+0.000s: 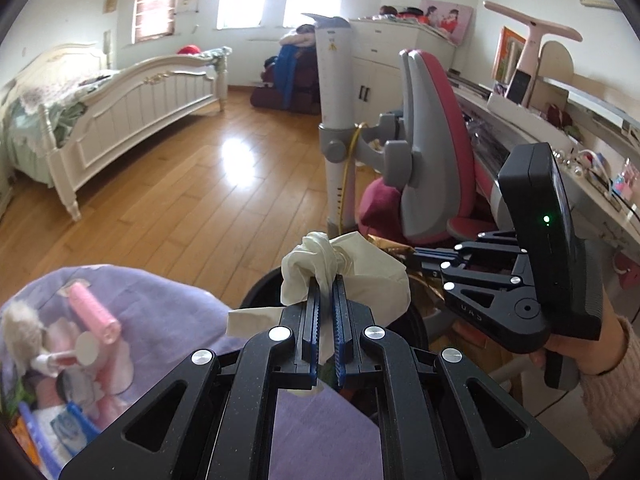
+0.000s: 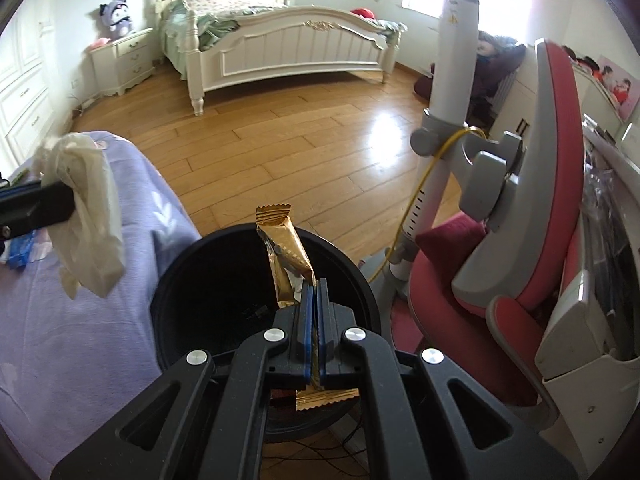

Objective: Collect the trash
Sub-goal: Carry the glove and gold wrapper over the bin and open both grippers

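Observation:
My left gripper (image 1: 327, 280) is shut on a crumpled whitish plastic bag (image 1: 352, 272), held above the rim of a round black trash bin (image 1: 260, 288). The same bag (image 2: 86, 220) hangs at the left of the right wrist view, beside the bin and over the purple cloth. My right gripper (image 2: 315, 286) is shut on a gold foil snack wrapper (image 2: 284, 252), held right over the open black bin (image 2: 224, 280). In the left wrist view the right gripper (image 1: 420, 260) reaches in from the right with the gold wrapper (image 1: 390, 245) partly hidden behind the bag.
A purple cloth surface (image 2: 80, 340) with toys and small items (image 1: 84, 328) lies left of the bin. A pink and grey chair (image 2: 520, 240) and a desk (image 1: 560, 168) stand at right. A white bed (image 2: 288, 48) stands across the wooden floor (image 1: 180, 208).

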The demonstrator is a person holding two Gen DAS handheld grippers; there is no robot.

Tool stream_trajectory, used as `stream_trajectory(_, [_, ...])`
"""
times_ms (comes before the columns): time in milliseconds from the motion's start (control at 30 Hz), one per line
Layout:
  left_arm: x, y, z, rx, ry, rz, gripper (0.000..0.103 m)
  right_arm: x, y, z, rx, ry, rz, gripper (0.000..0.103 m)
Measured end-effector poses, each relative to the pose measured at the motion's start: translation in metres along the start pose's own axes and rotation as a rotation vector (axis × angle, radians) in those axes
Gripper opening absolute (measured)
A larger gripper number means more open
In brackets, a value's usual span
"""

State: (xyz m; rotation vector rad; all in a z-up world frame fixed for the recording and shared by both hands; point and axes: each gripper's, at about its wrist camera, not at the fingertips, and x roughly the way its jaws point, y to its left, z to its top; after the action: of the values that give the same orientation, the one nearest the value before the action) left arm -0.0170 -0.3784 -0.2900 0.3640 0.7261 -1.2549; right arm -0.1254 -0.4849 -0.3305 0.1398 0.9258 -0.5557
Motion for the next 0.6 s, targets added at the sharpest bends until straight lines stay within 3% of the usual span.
stream_trajectory(333, [0.029,0.001,0.016,-0.051,0.014,-0.079,0.007,0.009,-0.004,0.002,0.011,0.017,-0.006,0.002])
stream_trajectory(500, [-0.005,0.017,0.013,-0.067,-0.024,-0.061,0.007,0.006,0.001,0.005,0.004,0.002,0.013,0.002])
stream_trajectory(600, [-0.026,0.034,0.012,-0.093,-0.036,-0.011,0.007,0.009,0.004,0.007,-0.004,-0.001,0.025,0.002])
